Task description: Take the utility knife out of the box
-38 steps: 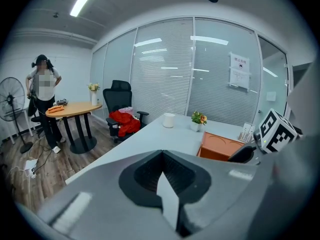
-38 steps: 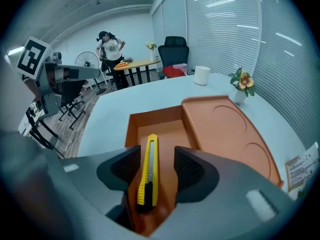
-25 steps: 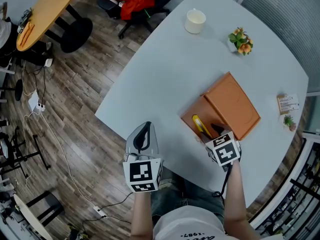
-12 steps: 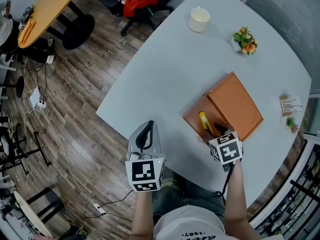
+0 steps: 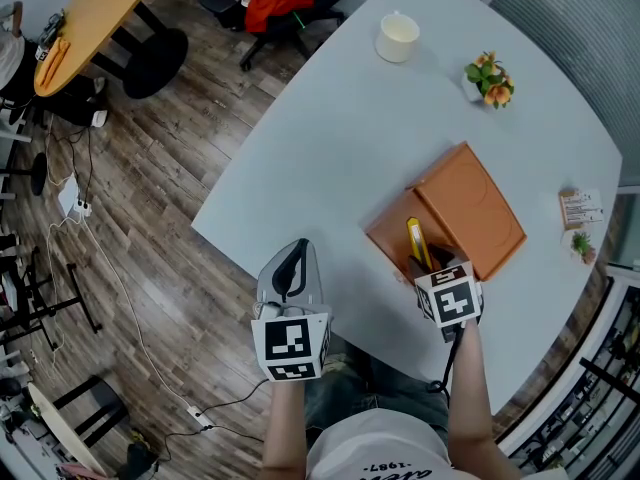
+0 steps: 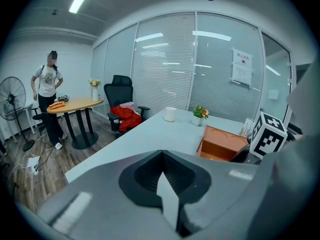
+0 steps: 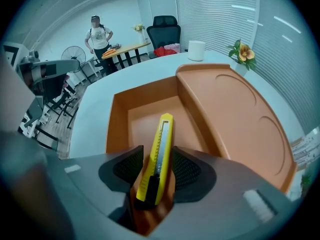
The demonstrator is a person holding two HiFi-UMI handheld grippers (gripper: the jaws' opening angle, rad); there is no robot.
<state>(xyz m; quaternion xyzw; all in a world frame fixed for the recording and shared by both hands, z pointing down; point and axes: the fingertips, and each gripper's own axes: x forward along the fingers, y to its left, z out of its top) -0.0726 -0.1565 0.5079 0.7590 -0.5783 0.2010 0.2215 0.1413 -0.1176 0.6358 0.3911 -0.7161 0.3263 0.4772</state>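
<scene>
My right gripper [image 7: 156, 170] has just been closing its jaws and pinches the knife [image 7: 161, 144], which is inside the open box [image 7: 116, 119] by the table's [image 5: 330, 138] near edge. The lift out is not yet done. My left gripper [image 6: 165, 184] is closed and empty.

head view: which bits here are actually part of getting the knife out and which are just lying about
In the job: utility knife, held by the right gripper, whose jaws have just been closing on it; open orange box.
Lying about: white cup; potted flowers; small card; small green plant.
</scene>
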